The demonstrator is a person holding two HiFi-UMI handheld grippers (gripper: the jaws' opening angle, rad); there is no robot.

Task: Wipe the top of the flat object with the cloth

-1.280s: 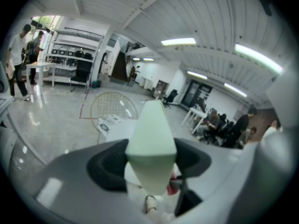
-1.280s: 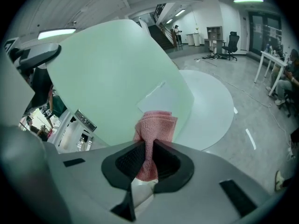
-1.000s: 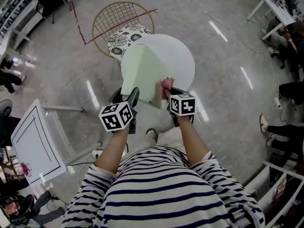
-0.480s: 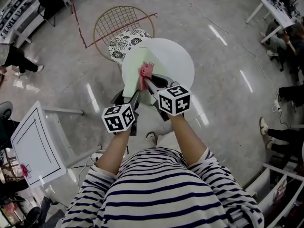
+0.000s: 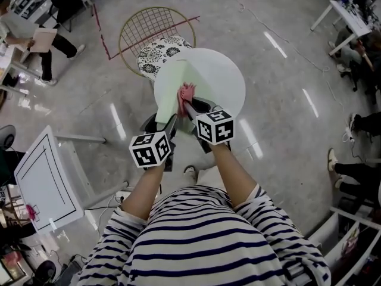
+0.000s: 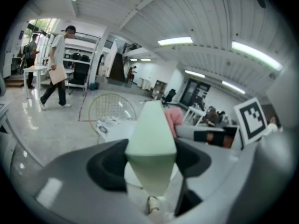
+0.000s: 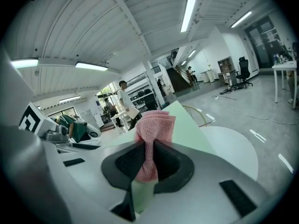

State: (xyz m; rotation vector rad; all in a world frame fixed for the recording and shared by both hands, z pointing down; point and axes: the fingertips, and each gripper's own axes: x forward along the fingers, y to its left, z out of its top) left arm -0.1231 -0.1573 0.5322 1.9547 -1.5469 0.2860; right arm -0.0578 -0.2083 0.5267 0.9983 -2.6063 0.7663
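Note:
A pale green flat board (image 5: 169,82) lies over the left part of a round white table (image 5: 229,79). My left gripper (image 5: 168,125) is shut on the board's near edge; in the left gripper view the thick green board (image 6: 152,134) fills the gap between the jaws of the left gripper (image 6: 152,161). My right gripper (image 5: 189,107) is shut on a pink cloth (image 5: 186,93), which sits on the board's top near its middle. In the right gripper view the pink cloth (image 7: 152,141) is pinched in the right gripper (image 7: 148,161), with the green board (image 7: 189,129) right behind it.
A gold wire chair with a patterned cushion (image 5: 159,47) stands just beyond the table. A white table (image 5: 44,180) is at the lower left. A person (image 5: 44,40) walks at the upper left, and other people sit at the right edge (image 5: 357,124).
My right gripper has carried the pink cloth from the board's near right edge leftward and up onto its middle. The left gripper has kept still. A person has walked in at the upper left.

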